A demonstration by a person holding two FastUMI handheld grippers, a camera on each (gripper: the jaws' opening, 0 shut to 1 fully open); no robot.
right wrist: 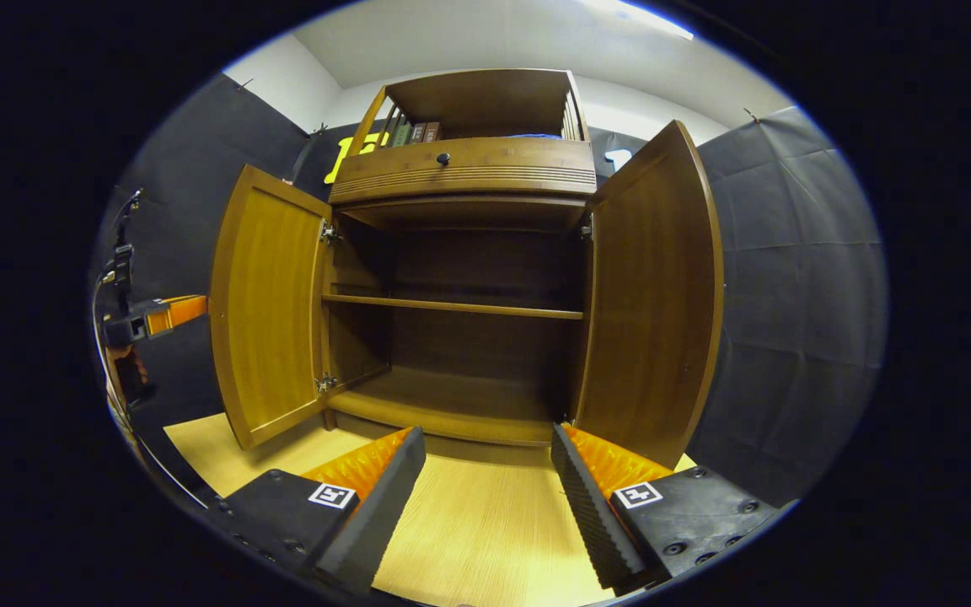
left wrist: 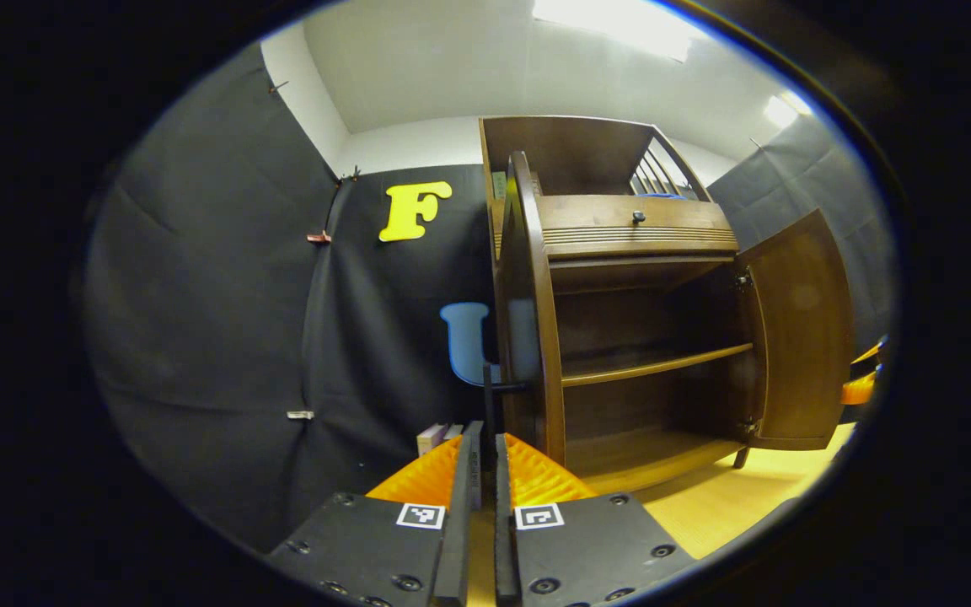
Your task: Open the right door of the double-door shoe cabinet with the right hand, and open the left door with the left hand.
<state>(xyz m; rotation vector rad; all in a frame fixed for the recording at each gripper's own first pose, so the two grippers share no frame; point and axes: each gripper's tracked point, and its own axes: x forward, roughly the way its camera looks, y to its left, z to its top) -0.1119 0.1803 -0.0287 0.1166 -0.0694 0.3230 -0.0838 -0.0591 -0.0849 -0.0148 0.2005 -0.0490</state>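
Both doors of the cabinet [right wrist: 460, 287] stand open: left door [right wrist: 270, 308], right door [right wrist: 654, 295], one bare shelf [right wrist: 452, 306] inside. Right gripper [right wrist: 485, 472] faces the opening, fingers spread wide, gripping nothing. Left gripper [left wrist: 483, 472] sits by the left door's edge [left wrist: 536, 303], fingers nearly together; whether they pinch the handle, cannot tell.

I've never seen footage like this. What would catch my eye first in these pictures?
Probably the wooden cabinet in the middle of the right gripper view, with its left door and right door both swung wide, baring a shelf. At the bottom of that view the right gripper stands open over the pale floor. In the left gripper view the left gripper is nearly closed beside the left door's edge.
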